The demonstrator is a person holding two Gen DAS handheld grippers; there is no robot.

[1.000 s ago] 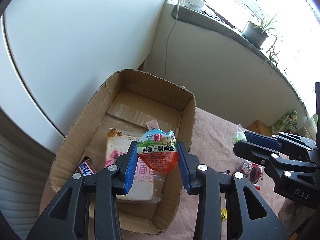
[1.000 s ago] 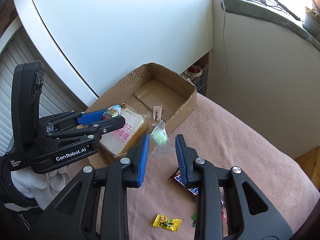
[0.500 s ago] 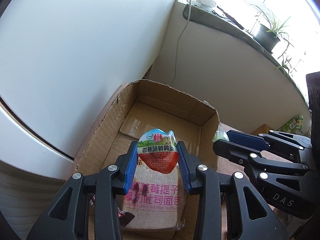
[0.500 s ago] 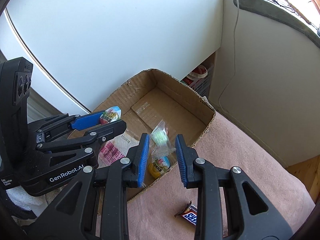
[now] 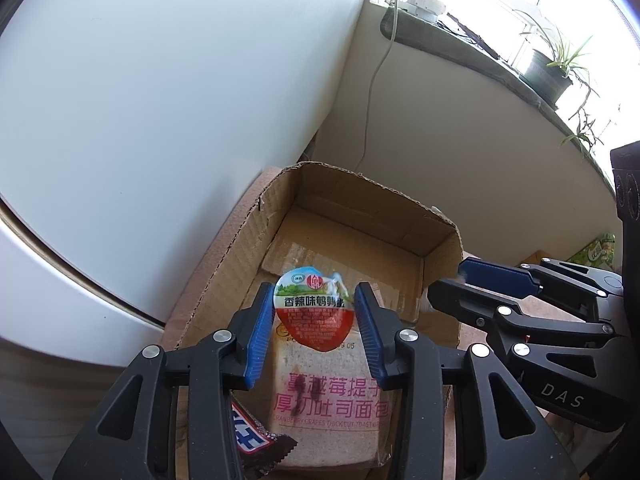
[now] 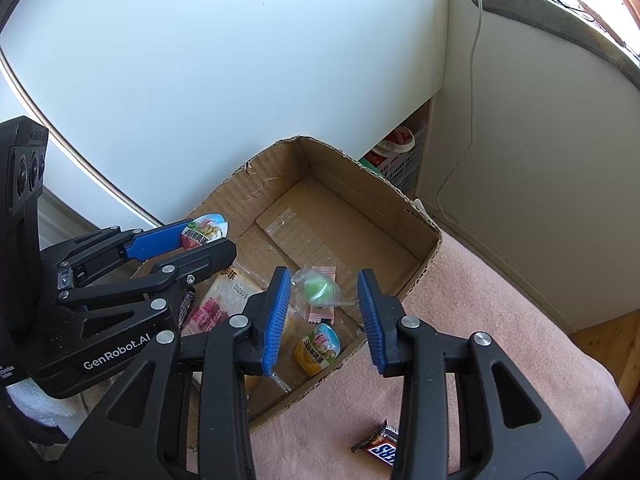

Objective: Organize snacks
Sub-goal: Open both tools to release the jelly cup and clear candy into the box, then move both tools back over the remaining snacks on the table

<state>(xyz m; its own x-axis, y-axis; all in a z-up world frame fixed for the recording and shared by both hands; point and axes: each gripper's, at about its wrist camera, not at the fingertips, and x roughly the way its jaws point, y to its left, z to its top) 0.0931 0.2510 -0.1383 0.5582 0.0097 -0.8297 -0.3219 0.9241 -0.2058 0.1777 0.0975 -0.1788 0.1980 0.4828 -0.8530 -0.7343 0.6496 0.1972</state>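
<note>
My left gripper [image 5: 315,332] is shut on a red and white egg snack packet [image 5: 314,312] and holds it above the open cardboard box [image 5: 436,276]. A wrapped toast loaf [image 5: 332,404] and a Snickers bar [image 5: 256,436] lie in the box below it. My right gripper [image 6: 322,316] stands open over the box's near corner; a clear packet with a green candy [image 6: 318,290] is loose between its fingers, falling. A yellow egg snack packet [image 6: 318,348] and a pink sachet [image 6: 322,310] lie in the box [image 6: 360,216].
A second Snickers bar [image 6: 380,448] lies on the pink cloth [image 6: 480,300] in front of the box. A white cabinet wall [image 6: 200,60] is behind the box. A window sill with a potted plant [image 5: 548,76] runs at right.
Both grippers moved forward over the box. My right gripper has opened and let go of the green candy packet. My left gripper still holds the egg snack.
</note>
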